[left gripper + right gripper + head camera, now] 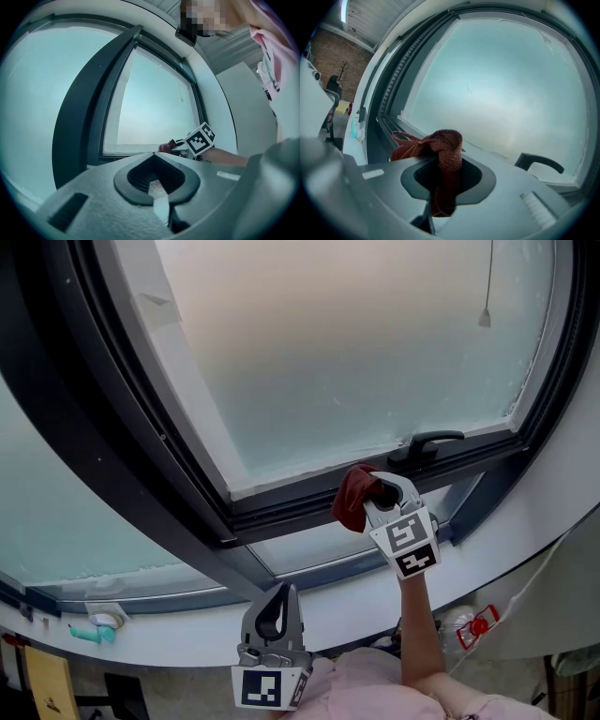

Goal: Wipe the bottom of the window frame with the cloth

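Where the cloth sits: the dark red cloth (354,498) is bunched at the tip of the right claw (386,495). It lies up against the bottom rail of the dark window frame (281,514), just left of the black window handle (427,441). Contact with the rail looks likely from the head view, but no more than likely.
Right claw: closed on a fold of the cloth, with a tail hanging down between the jaws and the rest heaped in front.
Left claw (277,607): jaws together on nothing, low beside the white sill (356,601), well apart from the cloth.
Handling: woven, soft, light and limp, so it should drag and fold under pressure rather than slide stiffly.
Where to hold: a thick fold near the middle, so a wad stays ahead of the jaws.
Hidden: the rail under the cloth. The frame's right end is cut off, and any dirt is too small to tell.
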{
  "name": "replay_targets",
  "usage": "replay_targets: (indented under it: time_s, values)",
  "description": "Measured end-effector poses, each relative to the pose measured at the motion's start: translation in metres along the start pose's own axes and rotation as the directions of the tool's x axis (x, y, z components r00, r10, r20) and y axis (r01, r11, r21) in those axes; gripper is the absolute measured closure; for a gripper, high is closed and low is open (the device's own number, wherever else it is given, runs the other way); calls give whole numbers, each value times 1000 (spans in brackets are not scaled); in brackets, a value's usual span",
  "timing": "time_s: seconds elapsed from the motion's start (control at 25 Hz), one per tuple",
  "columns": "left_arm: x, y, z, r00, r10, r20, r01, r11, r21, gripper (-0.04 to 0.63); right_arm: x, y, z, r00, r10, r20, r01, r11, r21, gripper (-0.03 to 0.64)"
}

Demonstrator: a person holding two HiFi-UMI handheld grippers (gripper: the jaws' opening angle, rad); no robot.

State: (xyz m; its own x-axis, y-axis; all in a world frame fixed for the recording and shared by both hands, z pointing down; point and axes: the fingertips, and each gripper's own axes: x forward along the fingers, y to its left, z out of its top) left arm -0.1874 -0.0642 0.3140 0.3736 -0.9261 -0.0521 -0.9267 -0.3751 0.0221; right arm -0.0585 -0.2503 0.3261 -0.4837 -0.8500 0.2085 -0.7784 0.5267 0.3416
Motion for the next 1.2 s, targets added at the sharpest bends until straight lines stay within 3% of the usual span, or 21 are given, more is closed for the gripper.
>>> replay_targets:
  time_s: [1.2]
  values:
    - [10,6,-1,1000,8,12,-8,1000,-14,598,-20,-61,-28,993,-114,-29,116,992,50,548]
